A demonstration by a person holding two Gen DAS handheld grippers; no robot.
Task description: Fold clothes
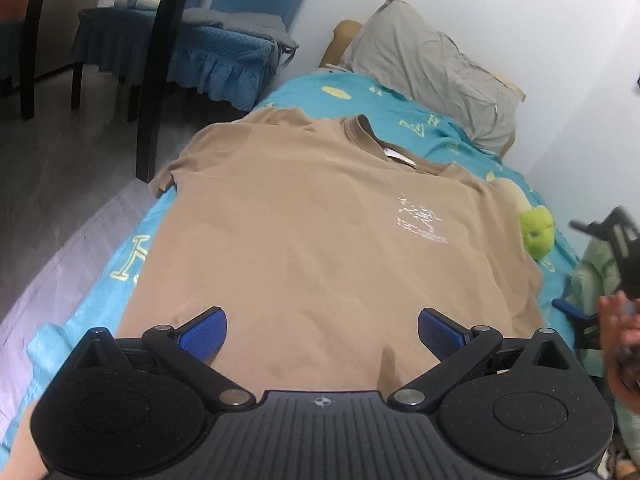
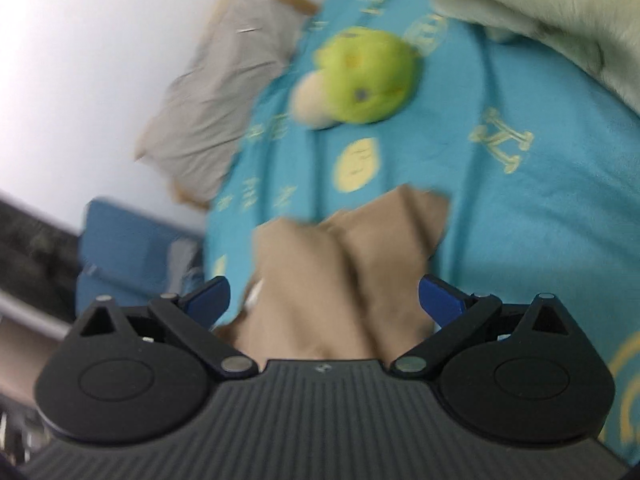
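A tan T-shirt (image 1: 312, 232) lies spread flat, front up, on the turquoise bed sheet (image 1: 132, 232), its collar toward the pillow and its hem nearest me. My left gripper (image 1: 322, 330) is open, with its blue pads over the shirt's hem area and nothing between them. My right gripper (image 2: 324, 300) is open above the shirt's right sleeve (image 2: 352, 252); that view is blurred. The right gripper also shows at the far right edge of the left wrist view (image 1: 580, 312), with the hand that holds it.
A green plush toy (image 1: 536, 228) lies beside the shirt's right side; it also shows in the right wrist view (image 2: 360, 76). A grey pillow (image 1: 436, 68) leans on the wall. A pale green blanket (image 2: 520, 8) lies at the right. Black table legs (image 1: 160, 72) and blue-covered chairs stand left of the bed.
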